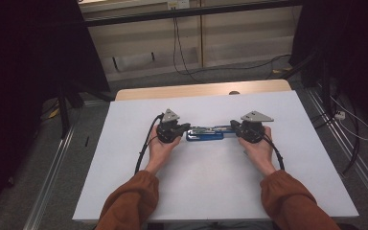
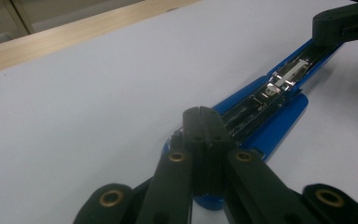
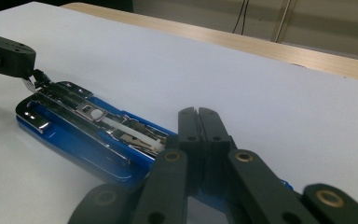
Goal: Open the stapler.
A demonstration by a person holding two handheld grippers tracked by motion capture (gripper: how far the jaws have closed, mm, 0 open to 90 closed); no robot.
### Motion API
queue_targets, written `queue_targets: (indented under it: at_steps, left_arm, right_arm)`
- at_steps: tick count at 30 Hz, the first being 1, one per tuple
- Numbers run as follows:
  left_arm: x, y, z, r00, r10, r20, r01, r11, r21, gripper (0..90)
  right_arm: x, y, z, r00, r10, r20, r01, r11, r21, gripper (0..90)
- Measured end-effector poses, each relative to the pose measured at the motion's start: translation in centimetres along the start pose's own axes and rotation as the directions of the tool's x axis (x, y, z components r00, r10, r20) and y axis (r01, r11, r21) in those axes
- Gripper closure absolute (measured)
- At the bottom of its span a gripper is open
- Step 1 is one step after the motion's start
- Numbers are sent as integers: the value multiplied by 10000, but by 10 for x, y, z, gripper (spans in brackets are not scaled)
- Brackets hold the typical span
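A: We have the wide white table top point(image 1: 211, 187) under us, with a strip of pale wood point(image 1: 139, 92) showing along its far edge. The blue stapler with its silver metal staple channel point(image 1: 205, 133) lies near the middle of that sheet, a little toward the far side, well away from every edge.

B: So we see bare white surface on all sides of it: toward the person, out to the left and out to the right. Beyond the table there is grey floor with black cables point(image 1: 182, 52) trailing over it.

A: And our grippers? The black left gripper point(image 1: 188, 126) sits at the stapler's left end, the black right gripper point(image 1: 232, 128) at its right end, pointing toward each other.

B: In the left gripper view its jaws stand pressed together, tips meeting over the stapler's blue body point(image 2: 261, 126). In the right gripper view the jaws are likewise closed tight above the near end of the stapler point(image 3: 88, 135). We cannot tell whether either pair pinches any part of it.

A: How does the stapler look?

B: It lies opened out, the shiny channel and its spring plate facing up, the glossy blue shell beneath and beside it. In the right gripper view the far gripper's tip touches the channel's metal end.
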State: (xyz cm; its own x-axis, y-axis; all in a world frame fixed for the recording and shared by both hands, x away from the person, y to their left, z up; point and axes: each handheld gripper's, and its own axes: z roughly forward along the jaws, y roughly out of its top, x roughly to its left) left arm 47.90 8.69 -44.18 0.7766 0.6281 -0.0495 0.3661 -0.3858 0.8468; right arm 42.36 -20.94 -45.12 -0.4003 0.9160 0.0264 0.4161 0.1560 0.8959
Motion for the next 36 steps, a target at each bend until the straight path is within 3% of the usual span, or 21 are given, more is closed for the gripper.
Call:
queue_targets:
  at_steps: [8, 13, 15, 19, 20, 21, 23, 25, 30, 33, 36]
  left_arm:
    - [-2, 2, -2, 10000, 74, 3, -74, 9999, -154, 897]
    - [-6, 4, -2, 9999, -115, 96, 119, 9990, -440, 814]
    - [-6, 4, -2, 9997, -224, -13, 223, 9988, -431, 710]
    - [-3, 5, -5, 9979, -567, -303, 548, 9968, -588, 607]
    - [-2, 7, -7, 9972, -606, -442, 579, 9965, -596, 492]
    - [-2, 8, -9, 9960, -679, -583, 641, 9958, -653, 492]
    - [-1, 10, -13, 9952, -664, -720, 605, 9949, -810, 368]
    - [-1, 11, -16, 9941, -576, -918, 498, 9951, -852, 257]
    - [1, 9, -17, 9953, -466, -849, 430, 9981, -441, 180]
    - [-1, 10, -18, 9950, -631, -773, 594, 9970, -498, 115]
    - [-5, 11, -22, 9960, -480, -748, 449, 9981, -430, 79]
  right_arm:
    - [0, 2, -1, 10000, -69, 5, 69, 9999, -92, 838]
    - [-3, 3, -3, 10000, 89, 12, -89, 9997, -212, 788]
    - [-3, 4, -4, 9999, 147, -74, -149, 9995, -286, 735]
    - [-3, 5, -4, 9996, 268, -78, -271, 9988, -406, 630]
    - [-4, 6, -5, 9994, 332, -38, -334, 9981, -519, 550]
    - [-4, 6, -5, 9994, 332, -38, -334, 9981, -519, 550]
    - [-4, 6, -5, 9991, 426, -3, -425, 9971, -624, 448]
    - [-4, 7, -3, 9982, 493, 345, -468, 9964, -708, 280]
    - [-5, 6, -2, 9969, 693, 365, -663, 9948, -773, 136]
    - [-4, 5, -2, 9973, 720, 160, -706, 9949, -713, 121]
    - [-2, 5, -1, 9979, 654, 38, -650, 9956, -675, 93]
